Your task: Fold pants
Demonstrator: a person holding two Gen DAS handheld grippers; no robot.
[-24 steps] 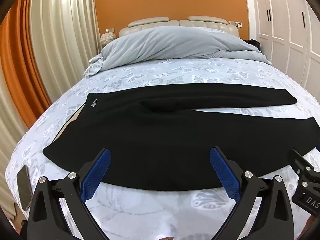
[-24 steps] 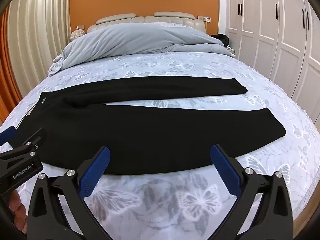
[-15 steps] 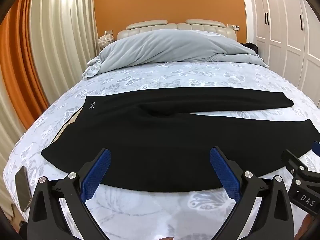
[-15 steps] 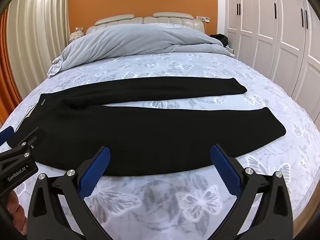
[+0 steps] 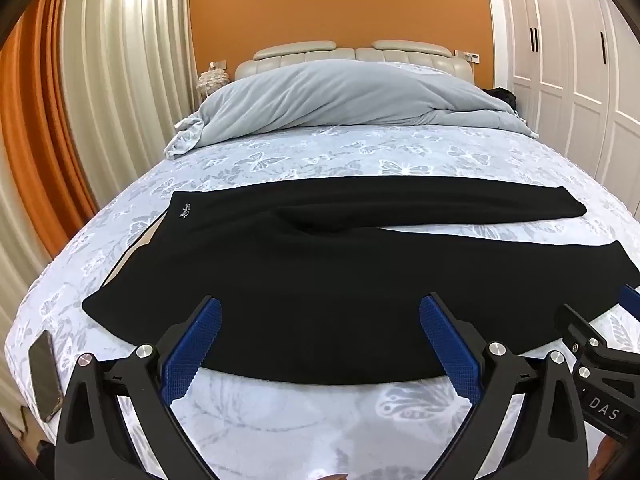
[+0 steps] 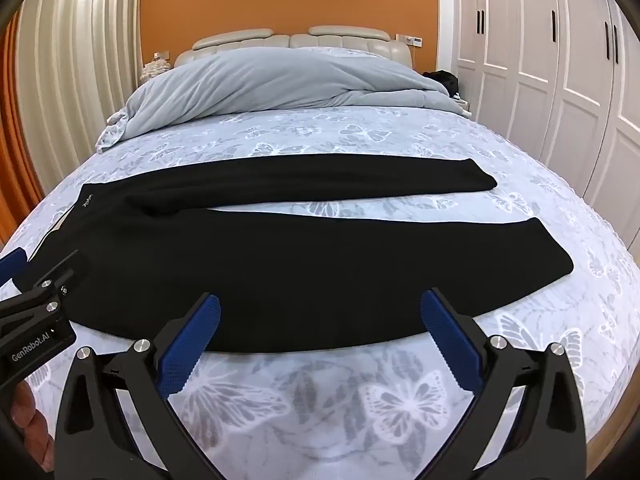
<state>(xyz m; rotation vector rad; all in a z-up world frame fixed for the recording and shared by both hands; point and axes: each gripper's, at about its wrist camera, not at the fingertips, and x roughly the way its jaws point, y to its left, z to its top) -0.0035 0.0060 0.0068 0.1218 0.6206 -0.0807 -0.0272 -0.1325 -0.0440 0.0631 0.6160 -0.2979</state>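
i hold my left gripper [image 5: 320, 344] and right gripper [image 6: 320, 336] spread wide and empty over the near edge of the black pants [image 5: 320, 272], which lie flat across the bed [image 5: 320, 420].

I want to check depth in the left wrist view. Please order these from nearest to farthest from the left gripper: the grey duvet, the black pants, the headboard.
1. Black pants: spread flat on the bed, just ahead of the open left gripper.
2. Grey duvet: bunched across the far end of the bed.
3. Headboard: behind the duvet, against the orange wall.
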